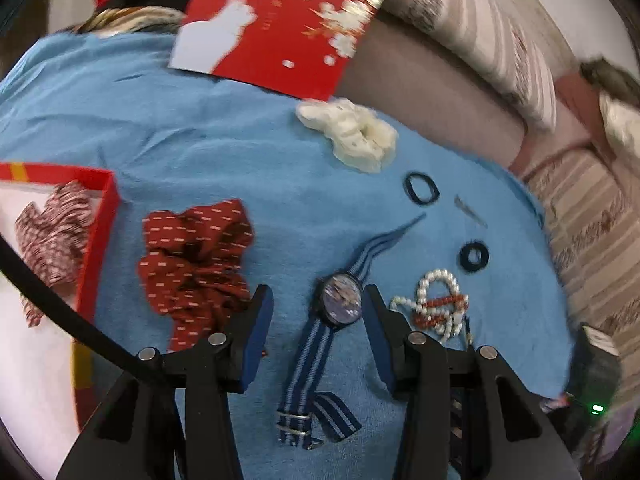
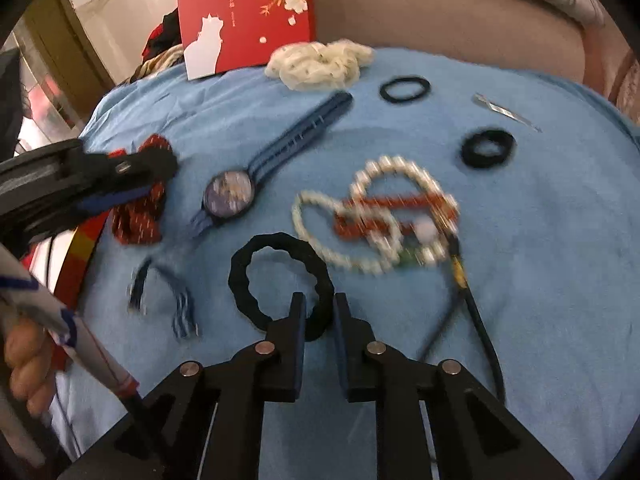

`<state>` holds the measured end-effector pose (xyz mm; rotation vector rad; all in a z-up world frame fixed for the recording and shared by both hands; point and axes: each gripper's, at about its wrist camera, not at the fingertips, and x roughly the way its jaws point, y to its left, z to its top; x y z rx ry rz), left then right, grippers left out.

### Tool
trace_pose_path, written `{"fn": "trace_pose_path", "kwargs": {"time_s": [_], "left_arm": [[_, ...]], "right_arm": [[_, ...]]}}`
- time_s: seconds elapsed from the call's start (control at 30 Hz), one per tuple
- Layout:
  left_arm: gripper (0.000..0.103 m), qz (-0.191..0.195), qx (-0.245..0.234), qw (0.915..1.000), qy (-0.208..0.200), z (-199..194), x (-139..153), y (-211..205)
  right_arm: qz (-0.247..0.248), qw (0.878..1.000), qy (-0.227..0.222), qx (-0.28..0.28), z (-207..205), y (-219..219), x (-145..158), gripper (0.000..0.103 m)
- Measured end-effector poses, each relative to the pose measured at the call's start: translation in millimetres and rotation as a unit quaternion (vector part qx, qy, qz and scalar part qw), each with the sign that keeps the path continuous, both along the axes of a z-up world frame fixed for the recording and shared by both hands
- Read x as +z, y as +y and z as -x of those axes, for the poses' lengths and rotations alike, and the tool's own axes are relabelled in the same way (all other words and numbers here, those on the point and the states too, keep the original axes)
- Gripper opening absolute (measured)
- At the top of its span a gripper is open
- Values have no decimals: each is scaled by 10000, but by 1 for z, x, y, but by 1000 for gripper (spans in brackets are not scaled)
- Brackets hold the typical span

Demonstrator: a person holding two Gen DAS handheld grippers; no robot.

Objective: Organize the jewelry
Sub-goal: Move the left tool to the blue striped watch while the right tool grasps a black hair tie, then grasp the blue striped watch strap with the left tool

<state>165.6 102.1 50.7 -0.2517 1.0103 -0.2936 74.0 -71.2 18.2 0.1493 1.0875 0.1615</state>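
On a blue towel (image 2: pixel 540 240), the right gripper (image 2: pixel 320 304) has its jaws nearly together, clamped on the near side of a black wavy hair ring (image 2: pixel 276 248). The left gripper (image 1: pixel 318 300) hangs with its jaws apart over a watch (image 1: pixel 340 300) with a striped blue strap; nothing is pinched. Just beside the watch lies a tangle of pearl and red bead necklaces (image 2: pixel 380 216). Toward the towel's far edge lie a cream scrunchie (image 2: pixel 316 62), two black hair ties (image 2: pixel 404 88) (image 2: pixel 486 148) and a metal clip (image 2: pixel 504 112). A red scrunchie (image 1: pixel 192 264) sits near the left edge, next to an open red box (image 1: pixel 96 248) holding a striped scrunchie (image 1: pixel 52 232).
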Motion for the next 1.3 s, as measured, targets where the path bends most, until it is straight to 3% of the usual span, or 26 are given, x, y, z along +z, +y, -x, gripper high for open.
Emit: {"fn": "trace_pose_path", "kwargs": {"time_s": [0.3,0.43,0.73,0.8,0.97,1.03,1.3], "left_arm": [[45,-988,-641,9930,-8,3,-33,-45],[45,-1464,-781,9859,-198,8,-35,-58],[55,-1862,-868,9772,-542,9,-41,-71],[41,-1965,-826,9751,-610,9,-40,-74],[34,-1576,-768,9826,-619,13,-23,-67],[24,-1350,-747,9855,-710,18,-9,-62],[24,-671,-261,9901,-1205,55,57,0]], "right_arm": [[-404,9990,205,-45,62,-35,-1,14],[-296,9994,144,-45,62,-31,-2,15],[-59,9999,58,-110,54,-20,-3,16],[-29,9999,29,-104,54,-20,-4,16],[10,9999,16,-114,52,-17,1,12],[-44,9999,0,-144,53,-17,5,11],[42,9993,-376,41,68,1,42,11]]}}
